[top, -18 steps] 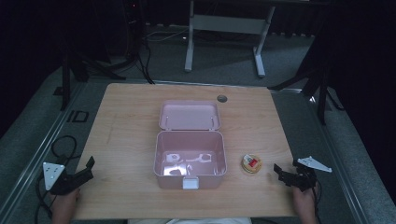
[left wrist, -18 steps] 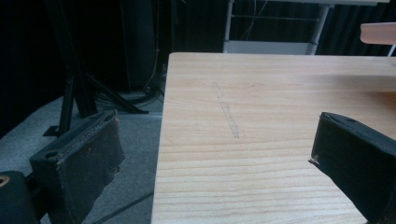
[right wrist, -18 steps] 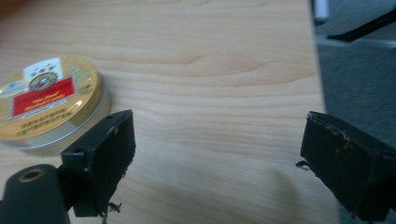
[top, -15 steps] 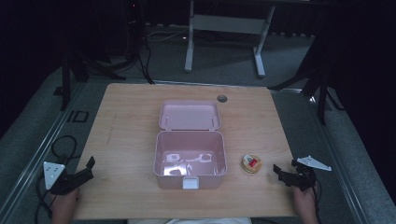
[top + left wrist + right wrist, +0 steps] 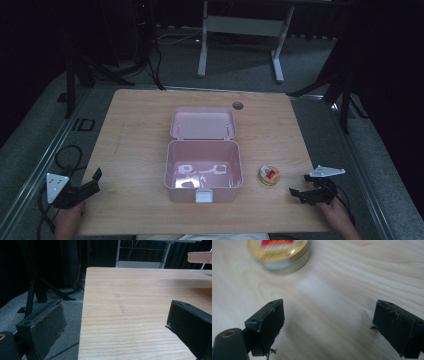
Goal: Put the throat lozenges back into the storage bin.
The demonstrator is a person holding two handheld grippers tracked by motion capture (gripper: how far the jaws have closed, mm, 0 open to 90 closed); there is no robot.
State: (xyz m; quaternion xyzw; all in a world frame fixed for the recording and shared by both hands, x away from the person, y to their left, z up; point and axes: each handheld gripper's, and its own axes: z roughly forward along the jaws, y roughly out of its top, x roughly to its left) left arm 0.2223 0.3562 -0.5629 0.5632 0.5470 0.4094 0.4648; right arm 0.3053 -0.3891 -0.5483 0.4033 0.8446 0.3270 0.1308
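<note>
One tin [image 5: 269, 175] lies right of one open box [image 5: 203, 170], bare wood around it up to the table [image 5: 140, 125] edge. Right gripper [image 5: 296, 192], near the tin, and left gripper [image 5: 95, 178], left of the box, both gape wide, empty.

**Both grippers low and open, hands at the bottom edge**

I see my left gripper [image 5: 95, 179] at the lower left of the high view, its black body angled up and to the right, the grey plate at its back end. The left hand [image 5: 69, 222] grips it from below, at the frame's bottom edge. In the left gripper view its jaws stand wide apart with nothing between them.

My right gripper [image 5: 294, 191] sits at the lower right, pointing left, grey plate on top. The right hand [image 5: 334, 214] comes in from the bottom right corner. In the right gripper view the jaws are spread wide, nothing clamped.
</note>
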